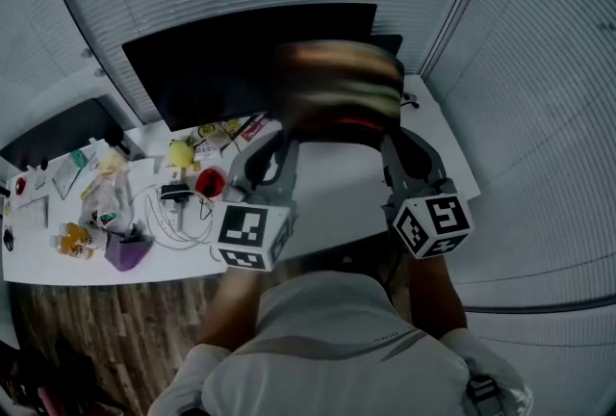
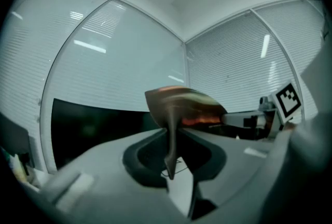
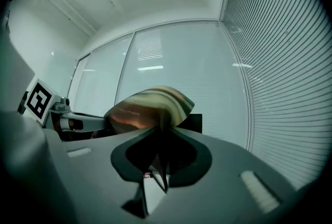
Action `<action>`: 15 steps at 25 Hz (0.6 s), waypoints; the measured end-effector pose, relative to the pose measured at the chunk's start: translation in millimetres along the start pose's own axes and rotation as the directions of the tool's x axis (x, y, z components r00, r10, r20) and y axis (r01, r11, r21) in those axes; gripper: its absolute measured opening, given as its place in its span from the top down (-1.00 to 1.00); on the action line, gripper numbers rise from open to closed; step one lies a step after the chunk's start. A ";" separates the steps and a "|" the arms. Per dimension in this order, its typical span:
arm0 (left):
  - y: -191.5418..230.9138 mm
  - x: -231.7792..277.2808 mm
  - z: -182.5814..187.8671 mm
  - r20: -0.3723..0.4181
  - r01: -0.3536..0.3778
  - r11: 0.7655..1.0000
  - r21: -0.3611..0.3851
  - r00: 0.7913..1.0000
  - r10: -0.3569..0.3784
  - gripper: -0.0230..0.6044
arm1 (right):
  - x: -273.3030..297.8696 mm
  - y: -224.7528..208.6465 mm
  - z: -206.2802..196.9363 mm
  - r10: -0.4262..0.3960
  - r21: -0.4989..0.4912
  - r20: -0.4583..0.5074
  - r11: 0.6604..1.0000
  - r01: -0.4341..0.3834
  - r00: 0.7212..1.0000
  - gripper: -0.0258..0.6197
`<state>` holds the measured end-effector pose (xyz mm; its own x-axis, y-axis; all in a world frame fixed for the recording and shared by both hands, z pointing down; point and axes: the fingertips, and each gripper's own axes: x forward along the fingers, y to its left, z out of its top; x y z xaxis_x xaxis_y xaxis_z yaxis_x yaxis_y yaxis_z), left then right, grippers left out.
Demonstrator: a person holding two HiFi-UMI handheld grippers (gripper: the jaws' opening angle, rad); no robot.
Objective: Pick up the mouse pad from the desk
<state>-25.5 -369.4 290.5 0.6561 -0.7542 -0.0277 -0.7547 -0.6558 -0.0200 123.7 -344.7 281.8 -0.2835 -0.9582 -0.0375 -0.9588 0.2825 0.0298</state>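
The mouse pad point(image 1: 337, 87), striped in brown, cream and red, hangs blurred in the air above the white desk point(image 1: 337, 188) and in front of the dark monitor point(image 1: 202, 67). My left gripper point(image 1: 281, 140) is shut on its lower left edge and my right gripper point(image 1: 390, 143) on its lower right edge. In the left gripper view the pad point(image 2: 184, 106) curves up out of the pinched jaws of the left gripper point(image 2: 171, 137). In the right gripper view the pad point(image 3: 150, 106) bulges up from the closed right gripper point(image 3: 162, 137).
The desk's left part holds clutter: a yellow item point(image 1: 181, 152), a red round object point(image 1: 210, 181), white cables point(image 1: 178, 217), a purple box point(image 1: 127, 250) and an orange bottle point(image 1: 72, 239). Window blinds point(image 1: 539, 116) stand behind and to the right. Wooden floor point(image 1: 115, 327) shows below.
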 end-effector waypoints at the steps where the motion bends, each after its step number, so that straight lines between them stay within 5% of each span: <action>1: -0.1 -0.7 1.0 0.002 0.005 1.000 0.000 1.000 -0.005 0.74 | -1.0 0.5 1.5 -0.004 -0.001 0.003 1.000 0.004 1.000 0.79; 15: 6.9 -7.3 11.3 0.031 0.003 1.000 0.009 1.000 -0.003 0.74 | 0.0 10.4 11.2 0.004 -0.004 0.023 1.000 -0.003 1.000 0.79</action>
<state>-35.6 -368.1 279.2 0.6578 -0.7509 -0.0587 -0.7530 -0.6574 -0.0286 113.5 -341.2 271.0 -0.2872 -0.9560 -0.0602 -0.9578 0.2856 0.0342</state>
